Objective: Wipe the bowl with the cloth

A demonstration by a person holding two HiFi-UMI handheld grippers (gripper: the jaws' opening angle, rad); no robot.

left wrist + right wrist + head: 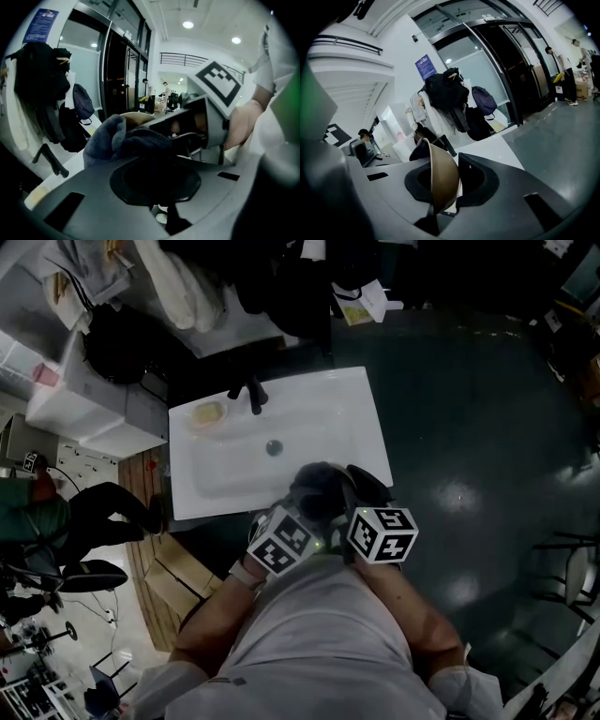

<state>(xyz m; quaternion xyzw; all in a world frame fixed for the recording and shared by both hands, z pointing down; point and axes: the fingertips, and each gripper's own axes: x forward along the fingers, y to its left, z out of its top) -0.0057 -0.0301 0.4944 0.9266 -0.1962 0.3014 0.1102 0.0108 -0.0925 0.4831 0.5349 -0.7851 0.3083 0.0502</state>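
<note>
The white sink (367, 424) fills the middle of the head view, with a black faucet (251, 395) at its back. Above its front rim, the grey-blue cloth (116, 139) is bunched against the tan bowl (443, 180), which stands on edge. The left gripper (157, 173) is pinched on the cloth. The right gripper (442, 187) clamps the bowl's rim.

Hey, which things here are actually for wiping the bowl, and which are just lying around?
For the job: tan bowl, blue-grey cloth.
Just lying about: white sink, black faucet, yellow piece on the sink's corner, backpack, hanging coats.
</note>
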